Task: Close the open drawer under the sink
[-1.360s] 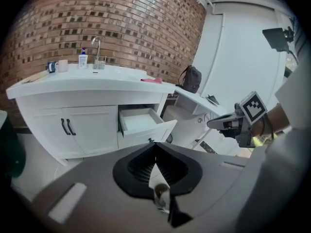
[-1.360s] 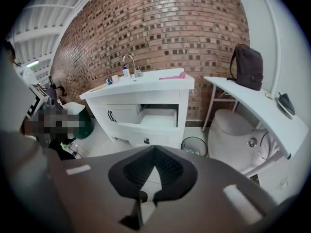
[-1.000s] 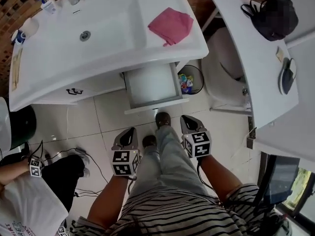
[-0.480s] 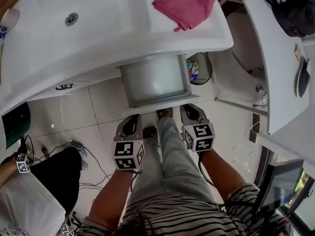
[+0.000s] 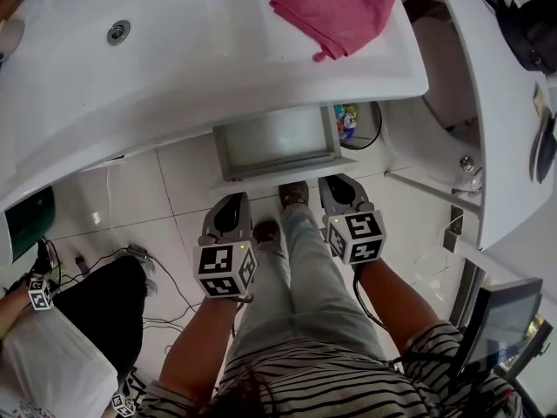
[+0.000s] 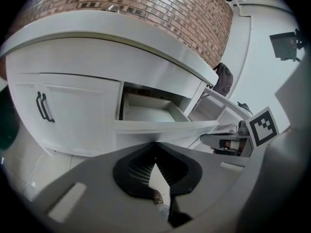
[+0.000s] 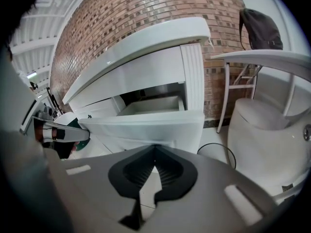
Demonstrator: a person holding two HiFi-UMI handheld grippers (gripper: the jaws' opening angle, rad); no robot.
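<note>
The white drawer under the sink counter stands pulled out, its inside empty. Its front panel faces me. My left gripper is shut with nothing in it, a little short of the panel's left end. My right gripper is shut and empty too, its tip close against the panel's right end; contact cannot be told. In the left gripper view the drawer sits just beyond the shut left gripper. The right gripper view has the drawer front right ahead of the shut right gripper.
A pink cloth lies on the counter. A small bin and a white toilet stand right of the drawer, under a white table. The cabinet door has black handles. Another person is at lower left.
Both grippers have moved forward toward the drawer front, and the head has come in over the sink. The drawer still stands open.
</note>
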